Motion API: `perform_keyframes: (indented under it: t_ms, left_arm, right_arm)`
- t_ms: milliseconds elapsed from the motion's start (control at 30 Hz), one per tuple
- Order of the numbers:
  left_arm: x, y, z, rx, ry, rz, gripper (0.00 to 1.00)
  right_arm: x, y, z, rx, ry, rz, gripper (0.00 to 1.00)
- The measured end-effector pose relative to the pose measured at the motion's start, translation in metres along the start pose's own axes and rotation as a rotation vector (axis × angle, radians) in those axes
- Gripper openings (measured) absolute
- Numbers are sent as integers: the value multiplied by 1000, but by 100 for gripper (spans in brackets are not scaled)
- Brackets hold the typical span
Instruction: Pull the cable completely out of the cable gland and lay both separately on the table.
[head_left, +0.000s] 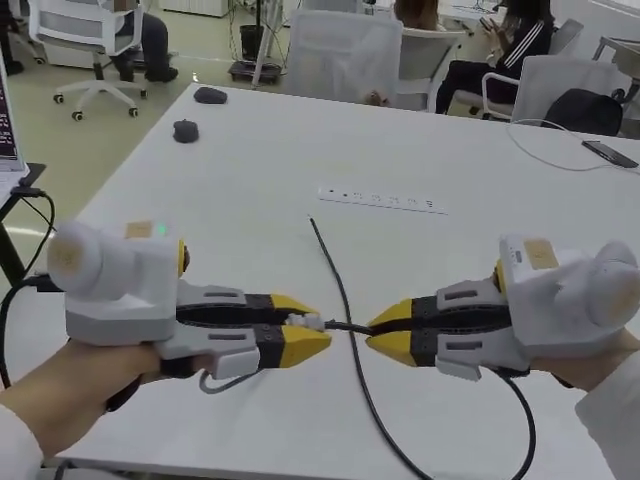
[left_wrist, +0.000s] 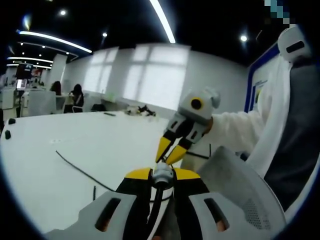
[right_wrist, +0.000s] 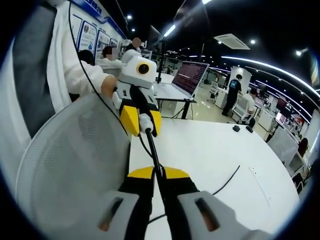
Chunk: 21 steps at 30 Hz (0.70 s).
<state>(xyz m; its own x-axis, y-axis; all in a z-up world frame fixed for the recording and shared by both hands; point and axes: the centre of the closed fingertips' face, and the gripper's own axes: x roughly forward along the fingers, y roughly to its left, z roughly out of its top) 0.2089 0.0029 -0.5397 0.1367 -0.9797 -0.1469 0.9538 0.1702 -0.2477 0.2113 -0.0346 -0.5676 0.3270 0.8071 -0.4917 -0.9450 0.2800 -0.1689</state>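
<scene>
- The gland (head_left: 305, 322) is off the table, pinched between the nearly closed jaws of my left gripper (head_left: 320, 326). In the left gripper view it is the white knob (left_wrist: 162, 174) sitting right at my yellow tips.
- The cable (head_left: 335, 270) is not out yet. A short black stretch runs straight from the gland's mouth into my right gripper (head_left: 371, 333), and the right gripper view shows that same line (right_wrist: 151, 147) going from my jaws up to the gland (right_wrist: 145, 122).
- The right jaws are closed down on the cable just beside the gland, so the two grippers sit tip to tip with hardly any gap.
- The rest of the cable trails over the table (head_left: 260, 160), one run going away from me and another coming toward the near edge. I cannot tell how much of it is inside the gland.
- My judgement: both grips are made, but the pull itself is barely begun, if at all. Left to do: draw the grippers apart until the cable comes free, then lay each piece down apart from the other.
- Further out are two mice (head_left: 186, 130) and a power strip (head_left: 380, 198), well clear of the work.
</scene>
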Motion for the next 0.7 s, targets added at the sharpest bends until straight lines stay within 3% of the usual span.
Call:
perform_keyframes:
  t_ms: [267, 700]
  left_arm:
    - [0, -1, 0, -6, -1, -2, 17]
    - [-1, -3, 1, -18, -7, -6, 17]
  right_arm:
    - [-10, -2, -21, 59, 29, -37, 4]
    - [-14, 0, -31, 96, 38, -65, 4]
